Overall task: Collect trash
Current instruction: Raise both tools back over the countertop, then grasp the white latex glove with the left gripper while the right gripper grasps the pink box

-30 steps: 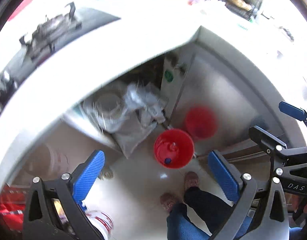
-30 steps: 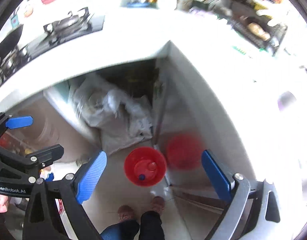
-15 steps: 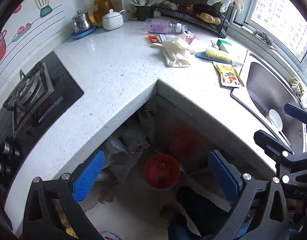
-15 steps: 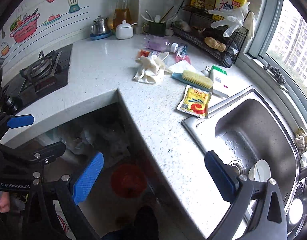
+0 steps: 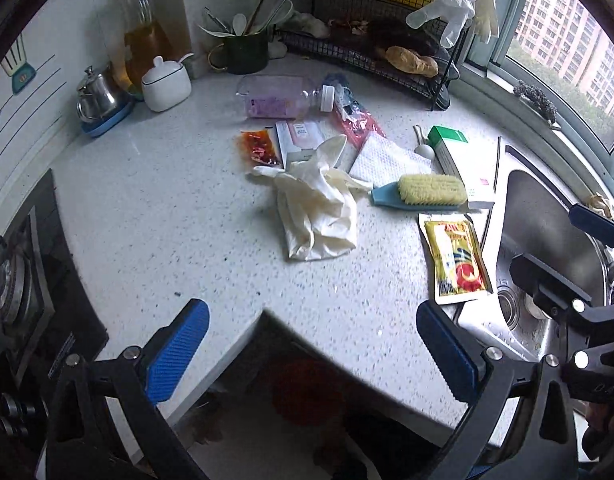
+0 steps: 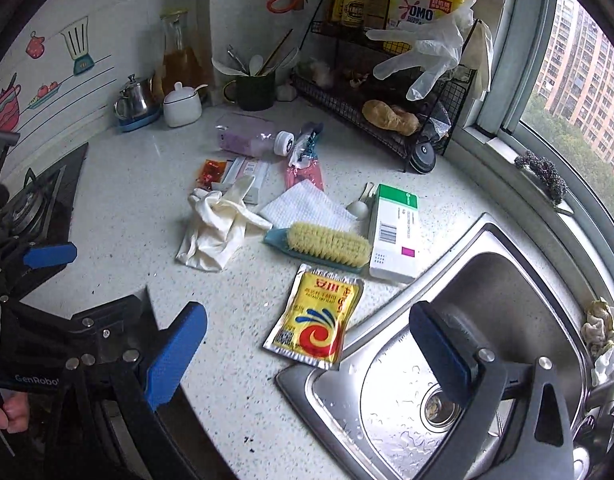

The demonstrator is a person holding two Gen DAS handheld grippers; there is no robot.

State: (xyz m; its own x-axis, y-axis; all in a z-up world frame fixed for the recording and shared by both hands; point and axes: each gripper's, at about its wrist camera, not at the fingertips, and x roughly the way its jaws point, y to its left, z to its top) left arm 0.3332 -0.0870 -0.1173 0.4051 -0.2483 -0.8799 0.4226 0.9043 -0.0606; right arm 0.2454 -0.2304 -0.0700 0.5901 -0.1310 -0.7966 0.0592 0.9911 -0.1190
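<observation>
While both grippers hang above the counter's front edge with nothing in them, I log the risks first. My left gripper (image 5: 311, 344) has its blue-padded fingers spread wide, empty; my right gripper (image 6: 307, 344) likewise, one finger over the speckled white stone counter (image 6: 155, 208), the other over the stainless steel sink (image 6: 507, 280).

Nearest trash: the flat yellow-and-red foil sachet (image 6: 317, 318), one corner overhanging the sink rim. Judgement: a careless pinch could nudge it into the wet basin, or slide off a packet lying so flat. Beyond it, the yellow-bristled scrub brush with blue back (image 6: 319, 244) touches the crumpled cream rubber gloves (image 6: 217, 228); grabbing the gloves may drag the brush, which I judge is no trash. The white-and-green cardboard box (image 6: 395, 236) sits just beside the sink rim.

Farther back: a white paper napkin (image 6: 307, 208), a small red sauce packet (image 5: 259, 148), a pink plastic wrapper (image 6: 305, 174), and a clear plastic bottle of purple contents lying on its side (image 5: 279, 98), cap on.

Containers: the sink holds water drops, with something pale by the drain in the left view. A dark green mug (image 6: 251, 90) holds utensils. The black wire rack (image 6: 379, 120) holds a brownish lump below and bottles above.
</observation>
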